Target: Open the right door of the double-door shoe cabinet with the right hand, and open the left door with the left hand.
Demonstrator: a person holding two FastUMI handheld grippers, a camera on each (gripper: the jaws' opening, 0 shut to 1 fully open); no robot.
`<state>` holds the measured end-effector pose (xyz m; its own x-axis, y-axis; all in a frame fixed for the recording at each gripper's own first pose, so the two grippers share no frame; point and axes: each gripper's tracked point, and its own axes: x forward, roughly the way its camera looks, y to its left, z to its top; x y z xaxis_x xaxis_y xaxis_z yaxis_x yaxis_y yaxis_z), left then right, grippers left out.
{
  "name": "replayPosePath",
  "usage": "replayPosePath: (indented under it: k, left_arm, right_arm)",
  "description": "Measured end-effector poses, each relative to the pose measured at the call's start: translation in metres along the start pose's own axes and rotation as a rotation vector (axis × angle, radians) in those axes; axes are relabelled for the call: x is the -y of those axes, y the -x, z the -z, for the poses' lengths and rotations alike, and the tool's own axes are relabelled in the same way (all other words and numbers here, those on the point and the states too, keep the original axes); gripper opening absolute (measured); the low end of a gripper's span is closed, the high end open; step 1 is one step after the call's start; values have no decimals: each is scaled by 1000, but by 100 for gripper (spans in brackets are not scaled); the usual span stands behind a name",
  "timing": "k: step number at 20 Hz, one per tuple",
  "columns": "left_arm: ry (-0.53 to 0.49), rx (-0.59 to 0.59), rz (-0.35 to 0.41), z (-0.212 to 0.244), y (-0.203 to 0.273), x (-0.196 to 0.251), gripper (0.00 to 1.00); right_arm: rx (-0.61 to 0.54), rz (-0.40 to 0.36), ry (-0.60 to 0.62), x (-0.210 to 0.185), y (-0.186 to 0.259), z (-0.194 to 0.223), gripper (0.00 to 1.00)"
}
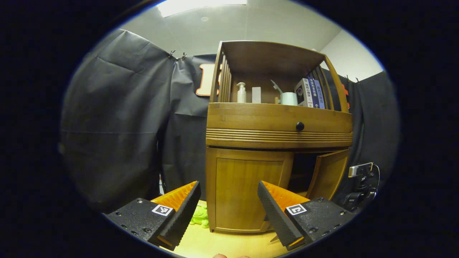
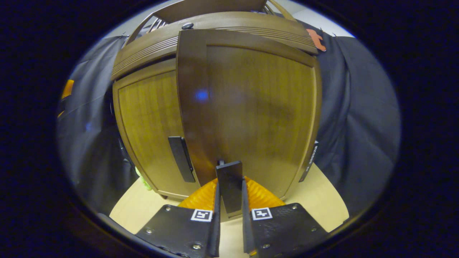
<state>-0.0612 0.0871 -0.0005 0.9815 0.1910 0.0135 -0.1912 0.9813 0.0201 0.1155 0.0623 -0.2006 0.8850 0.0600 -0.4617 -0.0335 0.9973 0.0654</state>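
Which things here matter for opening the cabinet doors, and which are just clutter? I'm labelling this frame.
For the job:
right door, swung partly open
right door's handle, clamped by the right gripper
left door, closed
left door's handle
left gripper, open, short of the cabinet

Lying about:
pump bottle
books
green toy
drawer knob

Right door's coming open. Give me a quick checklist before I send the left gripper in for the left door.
1. Right gripper shut on right door handle: ok, both fingers press on it.
2. Right door swung out: ok, partly open, dark gap behind it.
3. Left door shut: ok, flush with the cabinet.
4. Left gripper open: ok, fingers wide apart, short of the door.
5. Left door handle free: ok, nothing on it in the right gripper view.
6. Green toy by the cabinet's left foot out of the door's swing: cannot tell.
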Motion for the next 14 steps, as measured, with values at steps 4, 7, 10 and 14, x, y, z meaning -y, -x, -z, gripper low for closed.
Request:
replayPosePath:
  k: [4,7,10,14]
  left_arm:
    - [1,-5,47,3,3,18,98]
    - [7,-12,92,6,2,34,98]
    - [12,-20,127,11,2,47,98]
    - [26,-29,170,15,0,64,99]
  right_arm:
    - [-7,15,-17,1,1,1,25]
    - [-13,20,-33,1,2,1,25]
    - [-14,29,-36,1,2,2,25]
    - [-14,50,-28,3,6,2,25]
